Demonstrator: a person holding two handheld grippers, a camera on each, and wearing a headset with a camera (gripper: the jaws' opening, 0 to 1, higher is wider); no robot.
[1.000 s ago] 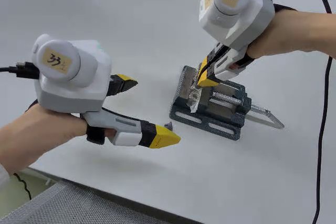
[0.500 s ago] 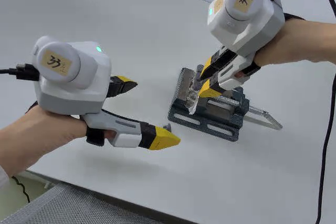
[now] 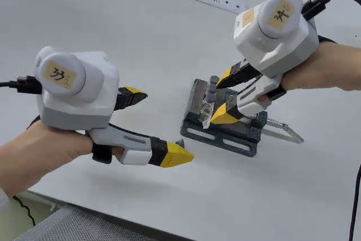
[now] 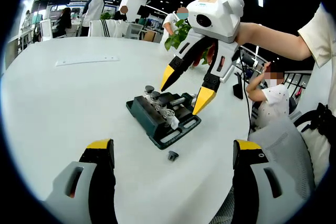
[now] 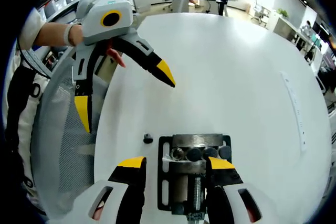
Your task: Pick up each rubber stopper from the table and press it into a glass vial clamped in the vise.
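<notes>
The loose stopper sits on the worktop just off the near-left corner of the vise, apart from its base. It is too small to tell whether it stands upright or lies on its side. In the left gripper view the stopper lies straight ahead, between that gripper's two fingers and just short of the vise. In the right gripper view it lies off to the left of the vise, outside that gripper's own fingers.

The left gripper is clearly the nearer one. Its fingers are spread wide and hold nothing, and its near fingertip is just beside the stopper. A short push forward and down should bring the stopper between them.

In the vise, a row of vials runs from near to far. The far ones carry dark stoppers, and the near vial looks clear and open at the top, so it is probably the target.

The right gripper hangs over the vise with its fingers wide apart and nothing in them, one on either side of the row. The left gripper would need that space to press the stopper in.
</notes>
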